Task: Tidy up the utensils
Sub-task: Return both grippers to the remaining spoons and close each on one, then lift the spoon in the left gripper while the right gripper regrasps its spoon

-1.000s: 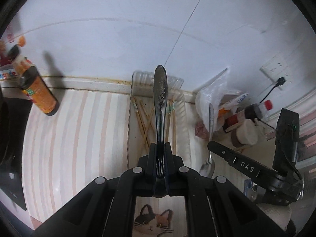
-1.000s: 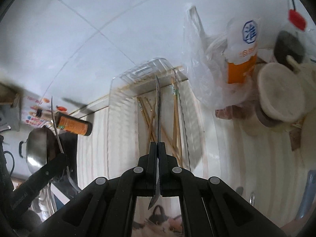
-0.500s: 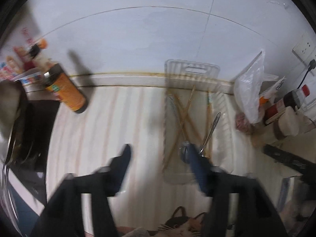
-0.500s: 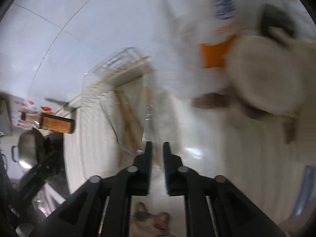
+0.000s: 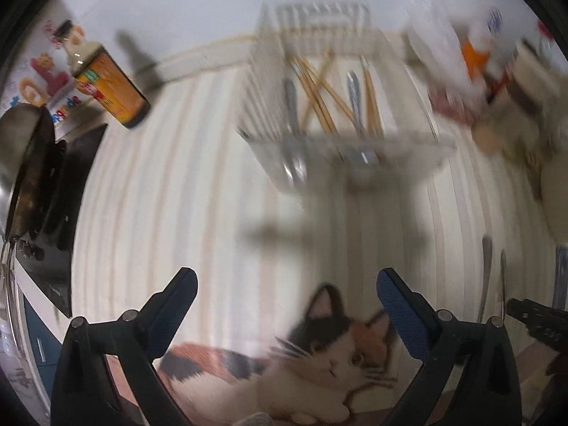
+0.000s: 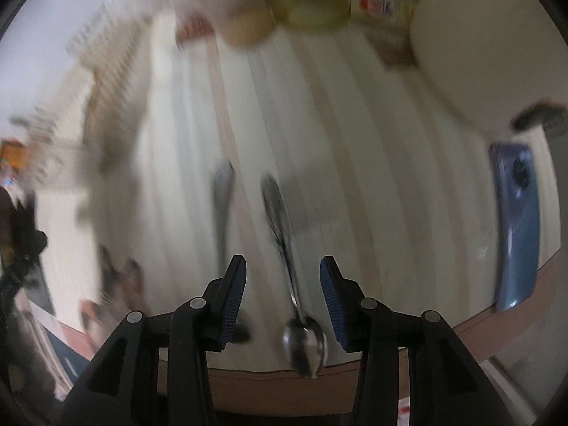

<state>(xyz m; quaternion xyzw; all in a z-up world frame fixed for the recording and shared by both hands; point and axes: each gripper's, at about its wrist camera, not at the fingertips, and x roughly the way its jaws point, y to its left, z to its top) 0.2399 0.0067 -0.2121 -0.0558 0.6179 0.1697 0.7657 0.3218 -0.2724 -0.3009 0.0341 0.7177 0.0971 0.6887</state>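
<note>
- The left gripper, clamped on a utensil a second ago, now has nothing between its jaws, which are opening wide above the striped mat.
- That utensil now seems to lie in the clear tray, among the chopsticks and a spoon handle.
- The right gripper has also let go; its jaws are opening, partly apart, either side of a spoon lying on the mat without touching it.
- A second utensil lies just left of it.
- So one pair is delivered; the right hand looks set for the next pick-up, probably this spoon.
</note>
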